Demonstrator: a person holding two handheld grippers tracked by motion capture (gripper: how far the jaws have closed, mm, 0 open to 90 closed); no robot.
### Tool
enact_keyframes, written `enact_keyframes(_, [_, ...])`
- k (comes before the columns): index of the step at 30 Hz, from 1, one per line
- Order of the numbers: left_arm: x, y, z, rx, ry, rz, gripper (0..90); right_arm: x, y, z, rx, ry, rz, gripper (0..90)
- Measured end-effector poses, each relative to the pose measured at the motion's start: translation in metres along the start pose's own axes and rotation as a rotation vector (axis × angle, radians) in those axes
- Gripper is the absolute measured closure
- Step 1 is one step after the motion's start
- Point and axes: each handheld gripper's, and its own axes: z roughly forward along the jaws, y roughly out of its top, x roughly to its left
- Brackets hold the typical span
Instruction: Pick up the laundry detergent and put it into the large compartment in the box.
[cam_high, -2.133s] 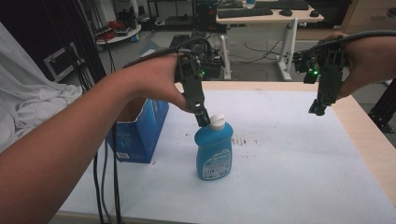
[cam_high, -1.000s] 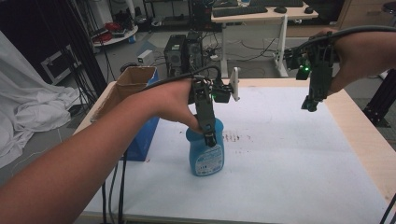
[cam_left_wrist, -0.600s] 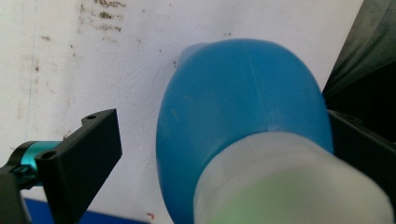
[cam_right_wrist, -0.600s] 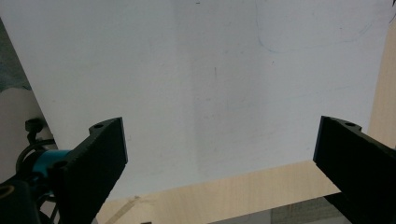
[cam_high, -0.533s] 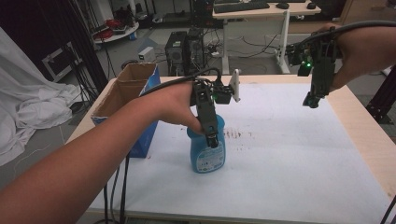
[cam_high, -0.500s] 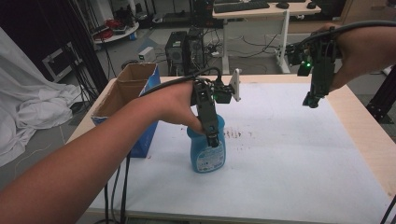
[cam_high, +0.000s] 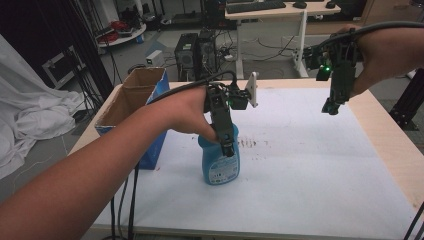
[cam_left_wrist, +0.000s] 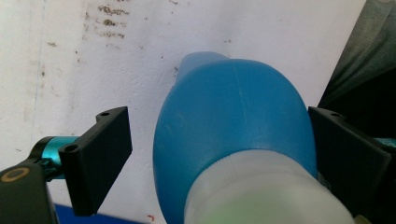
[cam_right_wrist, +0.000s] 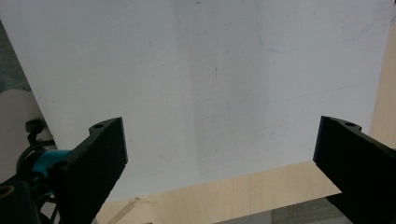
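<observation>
Blue bottle (cam_high: 220, 162) stands near the table's middle, beside a cardboard box (cam_high: 131, 100). The left gripper (cam_left_wrist: 219, 149) has just been closing around its shoulder, one pad touching, a gap opposite; a grasp seems imminent. Far right, the right gripper (cam_high: 331, 107) hangs spread.

From where I stood, nothing could be read. The blue bottle (cam_high: 220, 162) carried a pale label on its front, but its print was too small and blurred to make out, and the blue cardboard box (cam_high: 137, 105) showed no legible lettering.
</observation>
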Motion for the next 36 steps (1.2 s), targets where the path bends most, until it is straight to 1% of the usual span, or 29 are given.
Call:
enact_keyframes(6, [0.0007,0.0,0.0015,0.01,-0.004,0.004,9.2,-0.0001,0.0009,0.0011,0.002,0.0,-0.001,1.9])
enact_keyframes(7, [0.0005,0.0,0.0016,0.01,-0.006,0.004,11.5,-0.0003,0.0017,0.0016,0.004,0.0,-0.007,1.9])
enact_keyframes(10, [0.0007,-0.0001,0.0006,0.01,-0.012,0.012,13.3,0.0002,0.0028,0.0016,0.002,0.001,-0.003,1.9])
enact_keyframes(15, [0.0008,-0.0005,0.0011,0.017,-0.006,0.002,15.4,0.0,0.0044,0.0024,0.003,0.0,-0.016,1.9])
enact_keyframes(21, [-0.0001,-0.0003,0.0014,0.013,0.0,0.002,16.3,0.0002,0.0047,0.002,0.004,0.0,-0.013,1.9])
enact_keyframes(26, [-0.0018,0.0002,0.0013,0.018,0.005,0.007,20.1,0.0004,0.0038,0.0017,0.005,-0.001,-0.009,1.9])
enact_keyframes(27, [-0.0023,0.0002,0.0015,0.014,0.008,0.005,20.7,-0.0001,0.0036,0.0015,0.005,-0.002,-0.015,1.9])
enact_keyframes(29, [-0.0028,0.0003,0.0006,0.017,0.002,0.007,22.9,0.0,0.0033,0.0016,0.003,-0.003,-0.009,1.9])
enact_keyframes(32, [-0.0039,0.0006,0.0003,0.015,0.005,0.008,23.6,0.0,0.0034,0.0017,0.003,-0.004,-0.009,1.9])
enact_keyframes(33, [-0.004,0.0011,-0.0001,0.017,0.007,0.018,23.7,0.0001,0.0038,0.0021,0.004,-0.003,-0.009,1.9])
enact_keyframes(36, [-0.0045,0.0012,-0.0012,0.008,0.008,0.026,27.8,0.0001,0.0044,0.0027,0.011,-0.005,-0.016,1.9])
